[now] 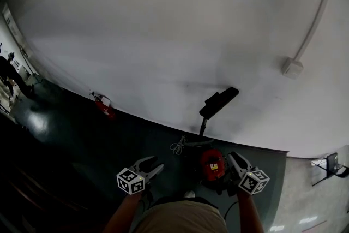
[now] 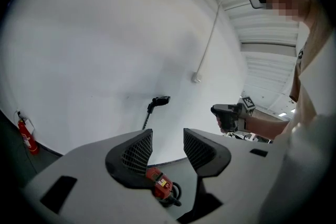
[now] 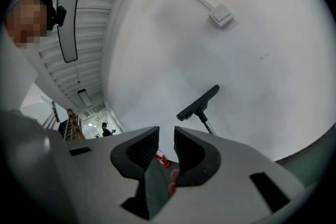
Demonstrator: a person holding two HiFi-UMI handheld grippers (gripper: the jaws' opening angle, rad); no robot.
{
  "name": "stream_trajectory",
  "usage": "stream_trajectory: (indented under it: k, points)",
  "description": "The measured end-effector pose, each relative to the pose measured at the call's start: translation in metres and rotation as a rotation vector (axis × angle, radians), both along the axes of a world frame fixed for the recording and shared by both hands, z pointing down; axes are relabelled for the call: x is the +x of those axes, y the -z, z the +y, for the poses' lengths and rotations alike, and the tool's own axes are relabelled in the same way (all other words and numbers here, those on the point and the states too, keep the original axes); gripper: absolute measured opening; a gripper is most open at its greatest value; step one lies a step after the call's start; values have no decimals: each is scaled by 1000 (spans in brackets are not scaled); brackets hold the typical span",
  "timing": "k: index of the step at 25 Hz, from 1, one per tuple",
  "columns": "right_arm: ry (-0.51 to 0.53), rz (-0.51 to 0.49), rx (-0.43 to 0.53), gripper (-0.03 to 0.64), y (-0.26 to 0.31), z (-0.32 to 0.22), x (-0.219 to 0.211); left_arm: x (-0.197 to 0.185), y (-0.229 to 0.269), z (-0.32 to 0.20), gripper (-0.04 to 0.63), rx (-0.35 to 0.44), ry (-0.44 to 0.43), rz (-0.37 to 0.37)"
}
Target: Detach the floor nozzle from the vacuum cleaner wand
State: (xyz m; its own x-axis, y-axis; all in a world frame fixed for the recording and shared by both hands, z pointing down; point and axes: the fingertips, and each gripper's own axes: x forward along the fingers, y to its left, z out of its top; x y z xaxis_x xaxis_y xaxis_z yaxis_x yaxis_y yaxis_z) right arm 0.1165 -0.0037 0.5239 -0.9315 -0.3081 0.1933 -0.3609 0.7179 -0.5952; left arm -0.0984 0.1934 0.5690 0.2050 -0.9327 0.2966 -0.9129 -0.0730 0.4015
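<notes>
1. Left gripper: jaws well apart with nothing between them, so it is released and empty. It aims slightly down toward the white wall.
2. Right gripper: only a narrow gap between the jaws and nothing in it. It is not grasping anything.
3. Both are held low in front of the person, flanking the red vacuum canister. The left one is apart from it and the right one is just beside it. This looks like an approach posture, with both free for a two-handed pull.
4. Floor nozzle: black, raised at the top end of the wand, and it appears to lean on the wall. It is on the wand, not detached, and neither gripper touches it.
5. The wand is propped nozzle-up, probably so the joint sits within reach rather than down on the floor.
6. Judgement: the task has barely begun. The next move calls for one gripper on the wand and the other at the nozzle neck, and the right jaws likely need widening first.
7. Surroundings: a fire extinguisher at the wall base on the left, and a junction box with conduit at upper right.
</notes>
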Motion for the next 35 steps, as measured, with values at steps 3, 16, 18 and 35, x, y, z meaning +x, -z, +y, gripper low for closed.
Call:
stream_trajectory:
  k: [3,16,18,35]
  points:
    - [-4,-16,-15,91,-5,-10,-1,3,-7,-15,186,-21,-21,-11]
    - [-131,-36,-38,91,-7,-37,-11,-38,-7,-101,186,-38,-168,-11]
    - [-180,-31,-32,91,-5,-41,-14,-45,-11,-116,186,-45,-225,-19]
    - [-488,-55,22,91,26,-59,-77,-143,-24,-183,186,-6,-489,2]
